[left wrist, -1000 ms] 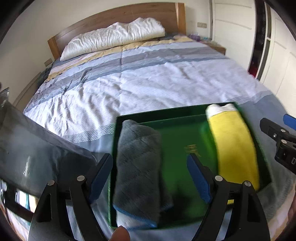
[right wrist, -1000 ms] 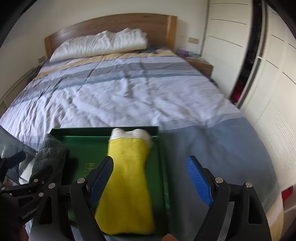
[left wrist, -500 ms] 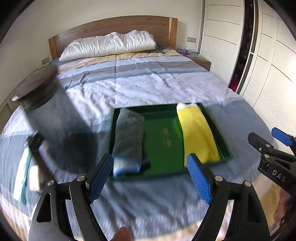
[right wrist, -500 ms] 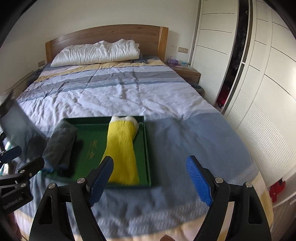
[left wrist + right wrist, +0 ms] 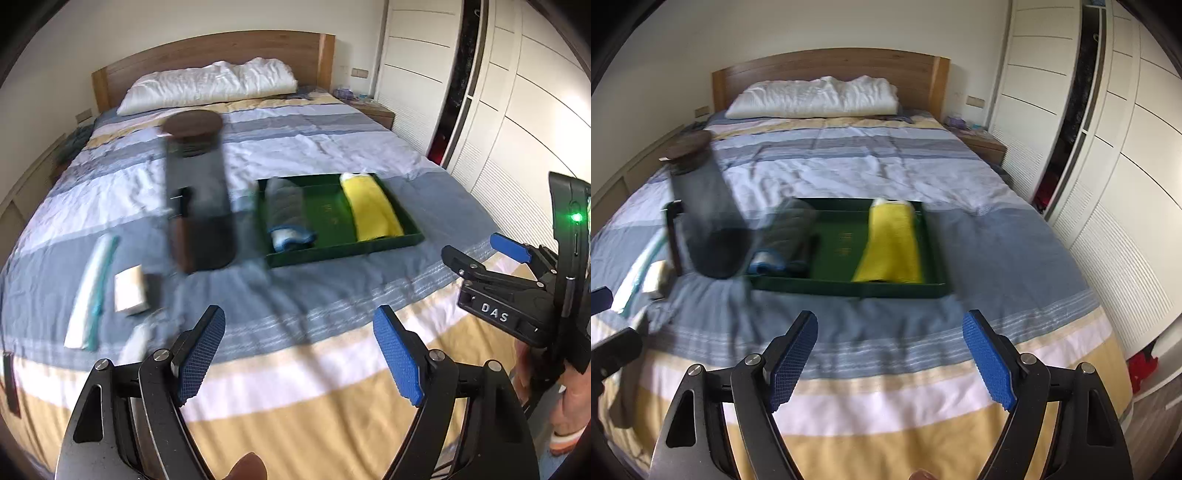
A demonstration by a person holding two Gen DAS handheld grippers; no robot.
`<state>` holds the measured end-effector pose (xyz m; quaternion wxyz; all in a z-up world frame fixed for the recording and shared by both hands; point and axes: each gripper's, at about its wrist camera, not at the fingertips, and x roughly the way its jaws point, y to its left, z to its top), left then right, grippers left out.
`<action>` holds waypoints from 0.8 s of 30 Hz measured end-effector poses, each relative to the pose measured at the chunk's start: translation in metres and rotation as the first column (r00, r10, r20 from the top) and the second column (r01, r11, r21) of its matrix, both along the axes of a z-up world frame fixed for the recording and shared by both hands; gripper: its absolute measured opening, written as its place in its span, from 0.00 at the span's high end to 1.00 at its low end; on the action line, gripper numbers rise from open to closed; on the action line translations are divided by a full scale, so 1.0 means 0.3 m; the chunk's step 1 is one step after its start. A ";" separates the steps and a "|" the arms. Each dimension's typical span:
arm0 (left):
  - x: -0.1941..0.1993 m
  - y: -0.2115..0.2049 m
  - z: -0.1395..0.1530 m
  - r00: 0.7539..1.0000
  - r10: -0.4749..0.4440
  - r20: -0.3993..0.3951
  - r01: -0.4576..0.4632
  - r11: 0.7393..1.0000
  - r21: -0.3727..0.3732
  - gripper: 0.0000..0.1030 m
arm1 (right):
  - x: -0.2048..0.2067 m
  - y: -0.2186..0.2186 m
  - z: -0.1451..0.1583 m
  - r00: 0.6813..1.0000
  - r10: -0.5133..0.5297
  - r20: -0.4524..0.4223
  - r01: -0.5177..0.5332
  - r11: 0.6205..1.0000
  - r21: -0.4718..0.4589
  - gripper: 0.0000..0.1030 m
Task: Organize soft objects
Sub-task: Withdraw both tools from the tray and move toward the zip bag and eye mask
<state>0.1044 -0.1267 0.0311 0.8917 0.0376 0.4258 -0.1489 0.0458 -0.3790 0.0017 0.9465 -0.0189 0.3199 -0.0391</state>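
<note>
Soft rolled cloths, one grey (image 5: pixel 286 206) and one yellow (image 5: pixel 369 210), are laid side by side in a green tray (image 5: pixel 343 251) on the bed (image 5: pixel 314 147), apparently sorted, while the left gripper (image 5: pixel 299 350) and right gripper (image 5: pixel 888 354) are held apart, empty, nearby.

Left tool (image 5: pixel 299 350): matt black plastic arms, metal pivot pins, blue rubbery pads with knurled texture.
Right tool (image 5: pixel 890 350): same matt black plastic, blue textured pads.
Tray (image 5: pixel 849 288): dark green, smooth, slight sheen.
Yellow towel (image 5: pixel 890 243): soft cloth, matt.
Grey towel (image 5: pixel 286 210): quilted plush cloth, blue edging.
Bed cover (image 5: pixel 886 332): striped woven cloth, creased, matt.
Headboard (image 5: pixel 827 68): smooth wood, satin finish.
Jar (image 5: pixel 199 192): translucent, smoky, dark lid; blurred.
</note>
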 end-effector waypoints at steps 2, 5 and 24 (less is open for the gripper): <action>-0.027 0.103 0.019 1.000 0.015 -0.001 -0.015 1.000 -0.008 0.24 | -0.040 0.074 0.016 0.999 0.041 0.003 -0.041 0.999 0.010 0.21; -0.054 0.287 0.036 0.998 0.063 0.000 -0.063 0.998 0.006 0.24 | -0.102 0.175 0.031 0.995 0.098 0.009 -0.098 0.995 0.037 0.21; -0.001 1.100 -0.110 0.906 0.422 -0.020 -0.416 0.900 0.131 0.24 | -0.125 0.774 -0.108 0.903 0.410 -0.126 -0.410 0.912 0.027 0.21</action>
